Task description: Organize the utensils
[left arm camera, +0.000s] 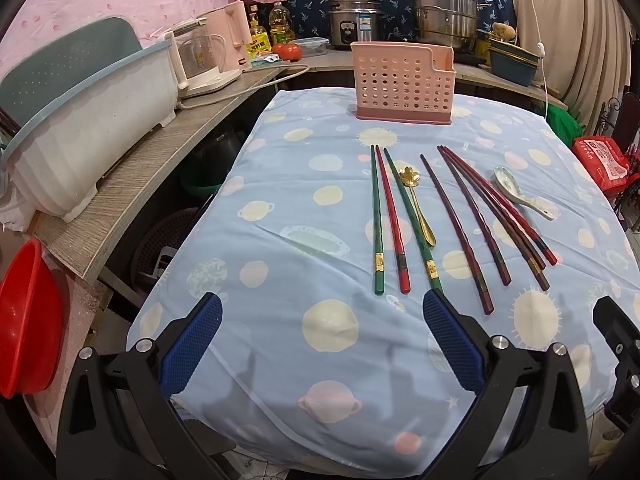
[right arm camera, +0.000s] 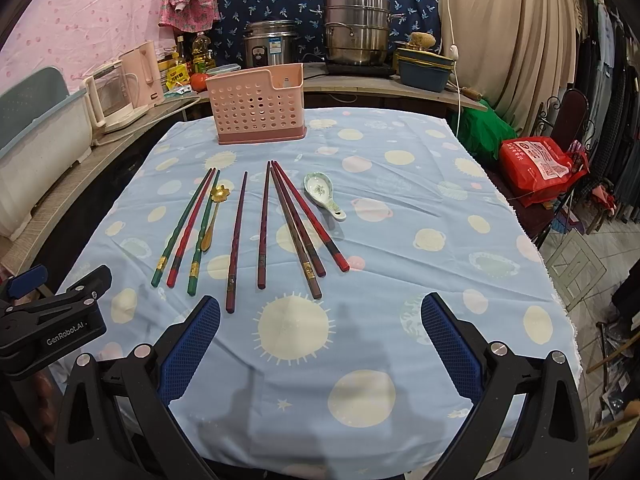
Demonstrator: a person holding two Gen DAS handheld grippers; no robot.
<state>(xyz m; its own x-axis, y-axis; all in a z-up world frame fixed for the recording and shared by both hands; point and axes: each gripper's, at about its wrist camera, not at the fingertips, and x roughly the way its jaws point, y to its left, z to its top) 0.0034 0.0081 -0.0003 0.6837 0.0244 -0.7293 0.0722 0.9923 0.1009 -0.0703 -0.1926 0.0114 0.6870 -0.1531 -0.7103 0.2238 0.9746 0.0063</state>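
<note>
sensibly, the first pick looks like a chopstick's thick decorated end, since those ends lie nearest both tools; pinch there squarely so it can be stood in the pink perforated holder (right arm camera: 260, 110) at twelve o'clock on the planet-print cloth (right arm camera: 400, 280). the chopsticks (right arm camera: 262, 226), gold flower spoon (right arm camera: 212, 216) and ceramic spoon (right arm camera: 322, 194) lie in a fan mid-table. the left gripper (left arm camera: 322, 338) and right gripper (right arm camera: 320, 340) hover level at six o'clock, jaws wide apart, holding nothing.
</note>
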